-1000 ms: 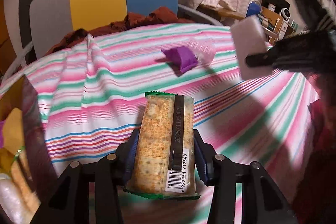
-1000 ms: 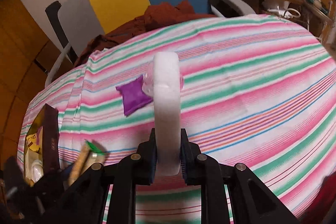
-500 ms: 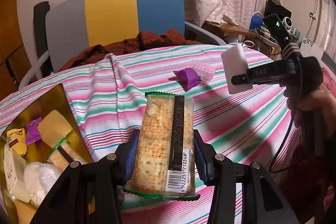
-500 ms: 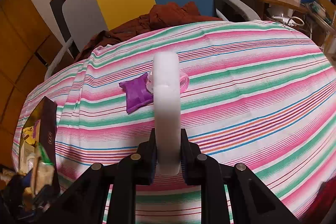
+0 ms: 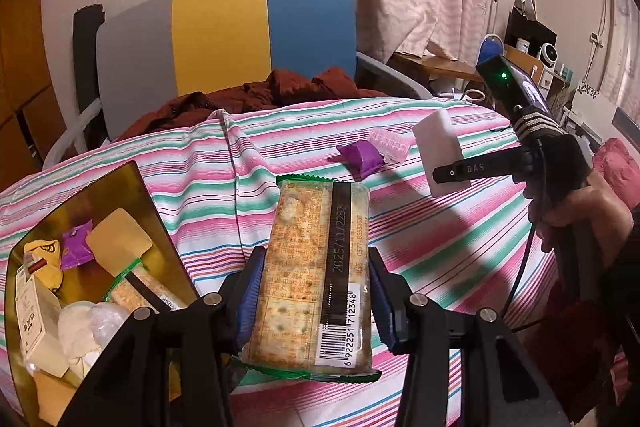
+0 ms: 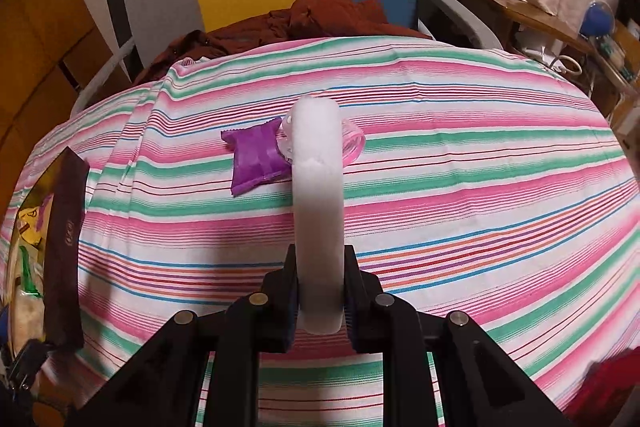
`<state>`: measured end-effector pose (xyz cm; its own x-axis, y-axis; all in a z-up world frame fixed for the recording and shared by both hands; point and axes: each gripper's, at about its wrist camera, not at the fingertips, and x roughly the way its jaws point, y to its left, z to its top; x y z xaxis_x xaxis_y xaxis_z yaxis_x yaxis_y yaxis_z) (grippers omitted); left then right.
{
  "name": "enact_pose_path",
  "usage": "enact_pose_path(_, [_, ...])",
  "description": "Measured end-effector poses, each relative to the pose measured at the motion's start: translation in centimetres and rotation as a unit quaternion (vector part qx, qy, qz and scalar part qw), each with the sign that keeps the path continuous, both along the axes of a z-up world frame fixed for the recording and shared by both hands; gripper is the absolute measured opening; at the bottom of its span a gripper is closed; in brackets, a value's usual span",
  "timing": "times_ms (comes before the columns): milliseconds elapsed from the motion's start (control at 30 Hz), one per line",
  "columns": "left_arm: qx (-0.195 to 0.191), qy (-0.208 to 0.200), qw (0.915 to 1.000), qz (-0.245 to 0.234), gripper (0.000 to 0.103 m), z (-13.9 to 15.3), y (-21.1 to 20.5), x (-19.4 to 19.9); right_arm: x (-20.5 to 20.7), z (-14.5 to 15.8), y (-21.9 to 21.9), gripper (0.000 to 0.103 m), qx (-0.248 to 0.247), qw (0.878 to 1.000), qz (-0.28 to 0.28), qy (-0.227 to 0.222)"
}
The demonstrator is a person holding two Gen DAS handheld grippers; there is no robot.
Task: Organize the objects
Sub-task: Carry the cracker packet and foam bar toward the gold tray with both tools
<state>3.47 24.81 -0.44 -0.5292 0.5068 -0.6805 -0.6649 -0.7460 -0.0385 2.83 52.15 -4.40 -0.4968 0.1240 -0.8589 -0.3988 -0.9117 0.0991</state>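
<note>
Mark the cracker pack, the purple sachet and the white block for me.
cracker pack [image 5: 316,275], left wrist view, wrapper middle
purple sachet [image 6: 256,157], right wrist view, centre
white block [image 6: 319,211], right wrist view, upper edge

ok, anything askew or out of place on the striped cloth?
Only the tablecloth: a raised fold runs from its far edge toward the gold box. The purple sachet and clear pink case lie flat, touching.
</note>
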Motion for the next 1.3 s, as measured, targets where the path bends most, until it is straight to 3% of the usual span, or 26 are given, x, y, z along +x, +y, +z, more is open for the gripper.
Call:
enact_pose_path(167, [-0.001, -0.007, 1.0, -0.003, 0.048, -0.3, 0.0, 0.2, -0.3, 0.1, -0.7, 0.019, 0.008, 1.0, 0.015, 0.002])
enact_pose_path(300, [0.0, -0.011, 0.9999, -0.005, 0.048, -0.3, 0.2, 0.4, -0.5, 0.7, -2.3, 0.019, -0.011, 0.997, 0.066, 0.025])
enact_pose_path(467, [0.0, -0.012, 0.9999, -0.004, 0.048, -0.3, 0.2, 0.4, -1.2, 0.1, -4.5, 0.019, -0.02, 0.992, 0.121, 0.016])
enact_pose_path(867, [0.008, -0.009, 0.9999, 0.003, 0.048, 0.3, -1.3, 0.2, -1.7, -1.6, -6.1, 0.019, -0.013, 0.989, 0.142, -0.035])
enact_pose_path(1300, [0.023, -0.02, 0.9995, 0.01, 0.048, 0.4, -3.2, -0.2, -1.8, -1.1, -11.1, 0.019, -0.042, 0.984, 0.17, -0.039])
